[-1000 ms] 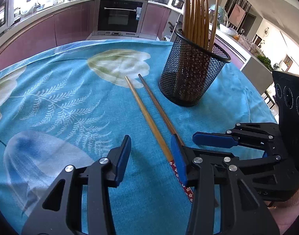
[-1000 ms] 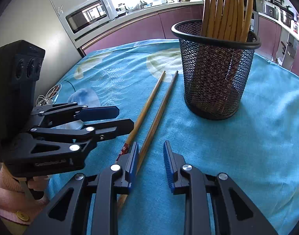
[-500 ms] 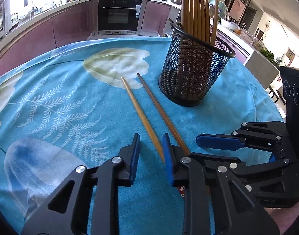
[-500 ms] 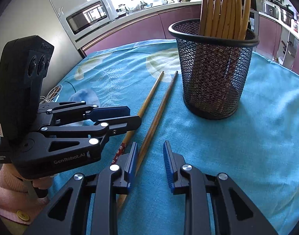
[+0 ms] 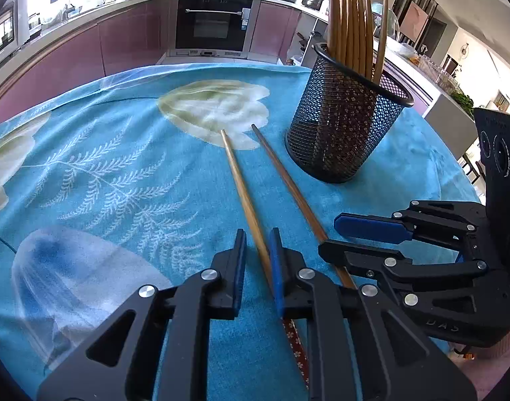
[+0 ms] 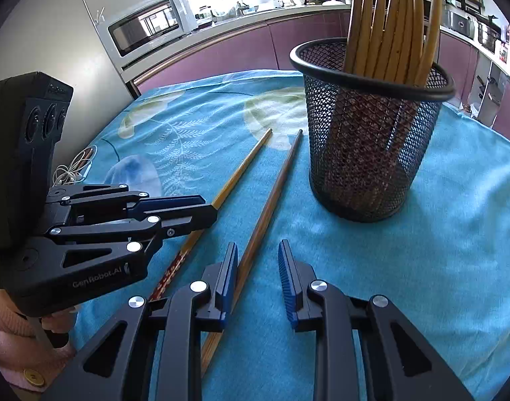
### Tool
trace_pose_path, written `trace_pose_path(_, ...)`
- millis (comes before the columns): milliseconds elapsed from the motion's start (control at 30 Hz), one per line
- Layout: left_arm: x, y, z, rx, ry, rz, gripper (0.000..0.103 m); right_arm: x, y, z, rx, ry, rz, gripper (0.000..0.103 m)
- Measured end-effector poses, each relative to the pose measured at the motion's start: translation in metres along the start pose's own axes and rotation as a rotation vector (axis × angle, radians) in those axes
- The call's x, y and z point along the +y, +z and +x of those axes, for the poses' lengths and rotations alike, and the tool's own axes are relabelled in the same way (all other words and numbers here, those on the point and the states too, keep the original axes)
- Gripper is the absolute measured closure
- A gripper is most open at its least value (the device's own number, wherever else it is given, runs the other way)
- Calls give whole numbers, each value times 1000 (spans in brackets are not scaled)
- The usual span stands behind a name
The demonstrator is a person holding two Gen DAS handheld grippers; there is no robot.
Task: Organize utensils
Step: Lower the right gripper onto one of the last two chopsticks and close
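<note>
Two loose wooden chopsticks lie side by side on the blue floral tablecloth. The lighter chopstick (image 5: 241, 187) runs between the fingers of my left gripper (image 5: 257, 247), which are nearly closed around it with small gaps. The darker chopstick (image 5: 288, 187) lies to its right and passes between the fingers of my right gripper (image 6: 257, 260), touching the left pad; that gripper is open. A black mesh holder (image 5: 342, 123) with several chopsticks upright stands beyond them; it also shows in the right wrist view (image 6: 365, 140). The lighter chopstick (image 6: 241, 167) and darker chopstick (image 6: 278, 180) show there too.
The tablecloth (image 5: 104, 173) covers a round table. A coiled white cable (image 6: 74, 167) lies at the table's left edge. Kitchen counters, an oven (image 5: 215, 23) and a microwave (image 6: 148, 23) stand beyond the table.
My left gripper has narrowed from wide open to nearly closed around the lighter chopstick and moved forward. My right gripper has stayed open over the darker chopstick.
</note>
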State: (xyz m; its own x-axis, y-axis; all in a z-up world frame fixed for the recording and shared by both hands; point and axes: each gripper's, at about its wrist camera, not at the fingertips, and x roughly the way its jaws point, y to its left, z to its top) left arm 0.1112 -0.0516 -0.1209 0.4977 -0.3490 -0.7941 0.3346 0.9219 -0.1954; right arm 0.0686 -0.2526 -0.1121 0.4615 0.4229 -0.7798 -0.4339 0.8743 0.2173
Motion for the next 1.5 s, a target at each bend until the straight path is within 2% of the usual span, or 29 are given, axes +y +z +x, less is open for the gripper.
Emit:
trace_pose_path(300,2,15,11,8,20,8,88,-2,12,9,-3,-23,-3,80)
trace_pose_path(600,1,22,17,3,32,-6,92,-6,21,17,-12,-32,25,89)
trace_pose_path(867,0,21,18,-6,22,-42,92,-11,21,16,-19,-8,60,93)
trace_pose_path(1500,-2,17,13,-17,11,-65,95,-19,17,13,-17,42,110,95)
